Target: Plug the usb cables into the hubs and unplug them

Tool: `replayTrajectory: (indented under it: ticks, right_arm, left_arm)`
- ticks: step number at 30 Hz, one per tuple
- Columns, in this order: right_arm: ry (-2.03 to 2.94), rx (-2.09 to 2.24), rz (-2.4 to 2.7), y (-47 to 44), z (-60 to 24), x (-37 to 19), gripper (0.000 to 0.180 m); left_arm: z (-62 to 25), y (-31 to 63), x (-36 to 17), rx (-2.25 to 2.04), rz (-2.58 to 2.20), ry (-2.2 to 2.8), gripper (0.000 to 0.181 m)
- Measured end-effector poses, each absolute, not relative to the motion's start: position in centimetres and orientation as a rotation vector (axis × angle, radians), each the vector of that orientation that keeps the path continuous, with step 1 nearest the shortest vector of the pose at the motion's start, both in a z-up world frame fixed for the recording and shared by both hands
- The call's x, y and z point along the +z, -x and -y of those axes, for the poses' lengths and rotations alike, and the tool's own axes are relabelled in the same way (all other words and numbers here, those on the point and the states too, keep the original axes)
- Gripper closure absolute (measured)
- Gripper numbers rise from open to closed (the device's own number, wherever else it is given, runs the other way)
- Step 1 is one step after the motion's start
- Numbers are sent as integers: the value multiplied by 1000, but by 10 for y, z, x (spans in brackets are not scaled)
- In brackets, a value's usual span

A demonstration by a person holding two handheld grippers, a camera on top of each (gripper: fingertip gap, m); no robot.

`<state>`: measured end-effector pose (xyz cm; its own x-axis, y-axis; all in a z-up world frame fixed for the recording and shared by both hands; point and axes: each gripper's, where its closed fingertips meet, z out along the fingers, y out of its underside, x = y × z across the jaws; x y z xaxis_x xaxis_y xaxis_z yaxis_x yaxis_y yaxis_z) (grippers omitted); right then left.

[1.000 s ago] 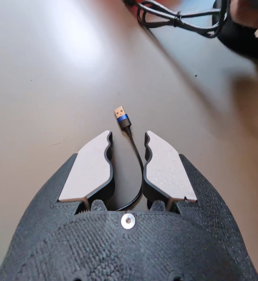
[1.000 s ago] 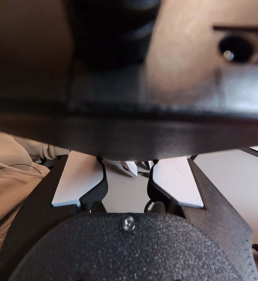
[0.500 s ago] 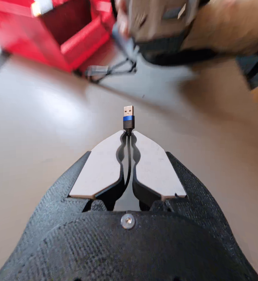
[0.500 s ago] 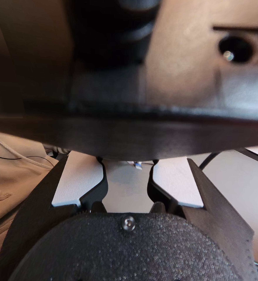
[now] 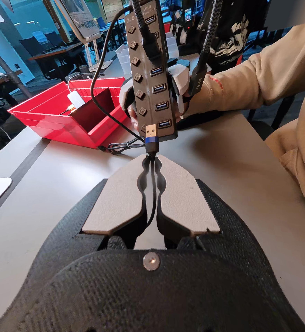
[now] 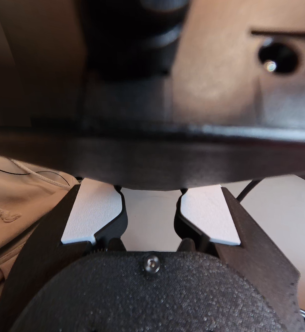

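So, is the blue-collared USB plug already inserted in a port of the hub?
No, the USB plug is bare in front of the hub, held by the left gripper.

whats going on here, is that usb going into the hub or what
The left claw is shut on a thin black cable just behind its blue-banded USB plug. The right claw holds the black multi-port hub upright. The plug's tip sits near the lowest port, not yet inserted.

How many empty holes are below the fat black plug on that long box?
4, stacked down the long dark plastic hub beneath the black plug: top, second, third, bottom. Others above are partly hidden.
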<state>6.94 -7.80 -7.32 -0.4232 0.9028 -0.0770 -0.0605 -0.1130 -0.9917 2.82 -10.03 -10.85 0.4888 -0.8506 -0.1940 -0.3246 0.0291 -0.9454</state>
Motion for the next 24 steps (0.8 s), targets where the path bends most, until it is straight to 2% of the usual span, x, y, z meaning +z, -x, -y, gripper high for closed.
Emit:
replayTrajectory:
  ticks: [9, 14, 24]
  right_arm:
    - [981, 1515, 1494, -64, 83, -87, 117]
    - [997, 1281, 1608, -58, 79, -105, 117]
    - [1163, 940, 1849, -55, 73, -141, 117]
  left_arm:
    - [97, -41, -108, -186, -1154, 1544, 175]
    - [96, -45, -114, 12, -1226, 1542, 175]
    - [95, -50, -124, 137, -1304, 1565, 175]
